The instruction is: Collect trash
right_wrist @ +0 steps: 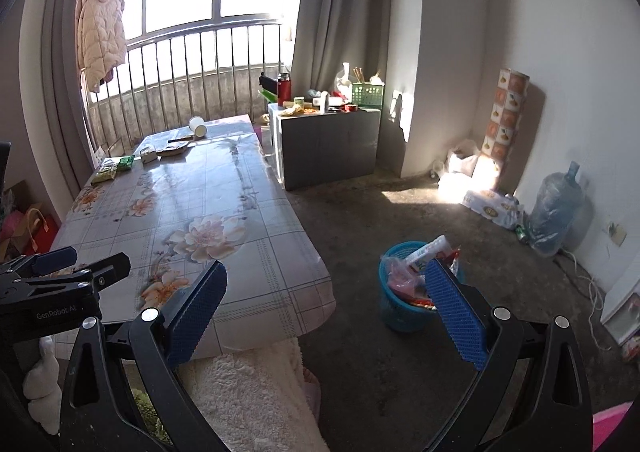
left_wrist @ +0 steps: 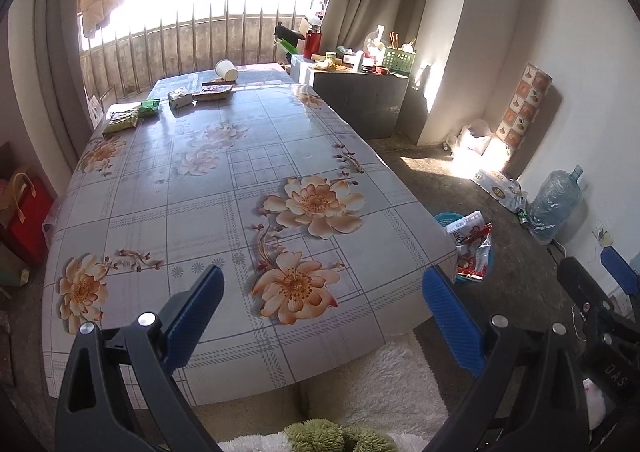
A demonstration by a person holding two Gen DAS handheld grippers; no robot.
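Trash lies at the far end of the flowered table (left_wrist: 248, 180): a tipped white paper cup (left_wrist: 227, 70), a brown wrapper (left_wrist: 213, 91), a pale packet (left_wrist: 179, 97), a small green packet (left_wrist: 149, 107) and a yellow-green packet (left_wrist: 121, 121). The cup (right_wrist: 198, 126) and packets (right_wrist: 105, 171) show again in the right wrist view. A blue basket (right_wrist: 404, 308) full of wrappers stands on the floor right of the table, also visible as the basket (left_wrist: 474, 252). My left gripper (left_wrist: 324, 292) is open above the near table end, holding nothing. My right gripper (right_wrist: 326, 288) is open beside the table's near corner.
A grey cabinet (right_wrist: 332, 144) crowded with bottles and a green crate stands past the table. A water jug (right_wrist: 556, 208), a patterned roll (right_wrist: 504, 116) and bags line the right wall. Red bags (left_wrist: 28, 212) sit left of the table. A white fluffy cover (right_wrist: 248, 392) lies below.
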